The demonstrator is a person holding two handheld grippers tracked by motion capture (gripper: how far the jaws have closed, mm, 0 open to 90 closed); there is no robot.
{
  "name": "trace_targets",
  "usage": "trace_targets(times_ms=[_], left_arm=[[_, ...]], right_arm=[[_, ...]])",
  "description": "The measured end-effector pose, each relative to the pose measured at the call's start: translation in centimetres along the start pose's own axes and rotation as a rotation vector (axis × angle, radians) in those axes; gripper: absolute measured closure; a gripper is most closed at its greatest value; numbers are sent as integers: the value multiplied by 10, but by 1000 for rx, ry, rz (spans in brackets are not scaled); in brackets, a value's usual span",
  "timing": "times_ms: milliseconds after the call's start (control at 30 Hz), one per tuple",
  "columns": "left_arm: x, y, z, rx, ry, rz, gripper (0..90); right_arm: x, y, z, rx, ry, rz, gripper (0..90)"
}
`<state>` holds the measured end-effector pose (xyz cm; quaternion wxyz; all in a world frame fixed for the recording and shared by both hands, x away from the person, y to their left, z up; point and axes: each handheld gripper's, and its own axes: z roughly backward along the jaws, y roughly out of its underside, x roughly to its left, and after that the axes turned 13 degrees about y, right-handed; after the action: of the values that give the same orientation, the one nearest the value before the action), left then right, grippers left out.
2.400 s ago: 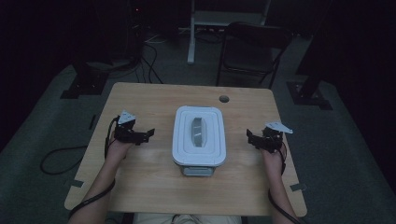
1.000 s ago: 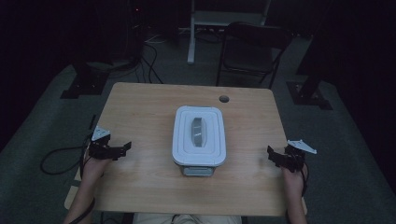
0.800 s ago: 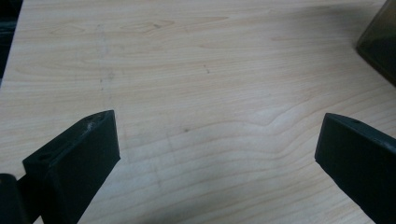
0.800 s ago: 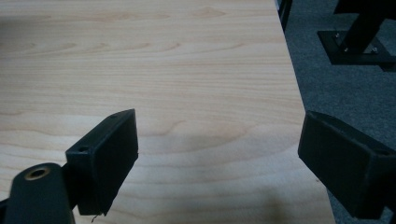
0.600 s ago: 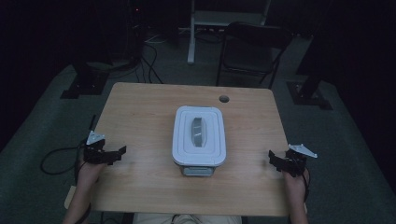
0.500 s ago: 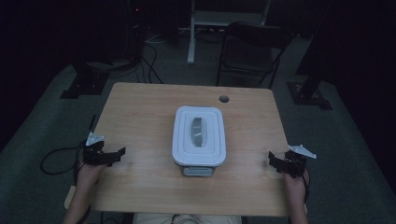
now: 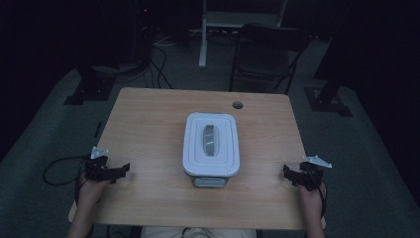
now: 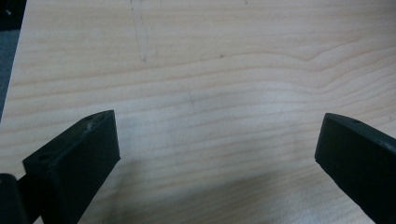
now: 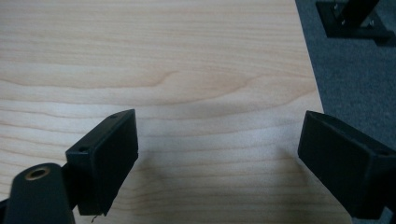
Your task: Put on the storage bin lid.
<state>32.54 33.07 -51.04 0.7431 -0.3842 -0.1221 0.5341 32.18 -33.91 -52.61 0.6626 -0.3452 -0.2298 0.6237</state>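
Observation:
A white lidded plastic box (image 7: 211, 146) with a grey handle in its lid sits in the middle of the wooden table (image 7: 148, 119). My left gripper (image 7: 121, 170) rests near the table's left front edge, well away from the box, open with bare wood between its jaws (image 8: 215, 140). At the right front edge my right gripper (image 7: 288, 174) is open too, over bare wood (image 9: 219, 135), apart from the box.
A round cable hole (image 7: 237, 105) lies in the table behind the box. A dark chair (image 7: 267, 54) and a desk leg (image 7: 203, 34) stand beyond the far edge. Cables (image 7: 59, 168) trail on the floor at left.
Both grippers have drawn back from beside the box toward the front corners of the table. In the last half second they have barely moved.

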Motion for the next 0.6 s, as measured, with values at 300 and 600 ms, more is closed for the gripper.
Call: trace_targets(times_ms=[300,600], left_arm=[[1,9,-3,53,-22,-5,6],[-2,15,-5,33,-71,-34,5]], right_arm=[[3,0,-1,30,5,23,119],[5,3,2,31,7,18,119]])
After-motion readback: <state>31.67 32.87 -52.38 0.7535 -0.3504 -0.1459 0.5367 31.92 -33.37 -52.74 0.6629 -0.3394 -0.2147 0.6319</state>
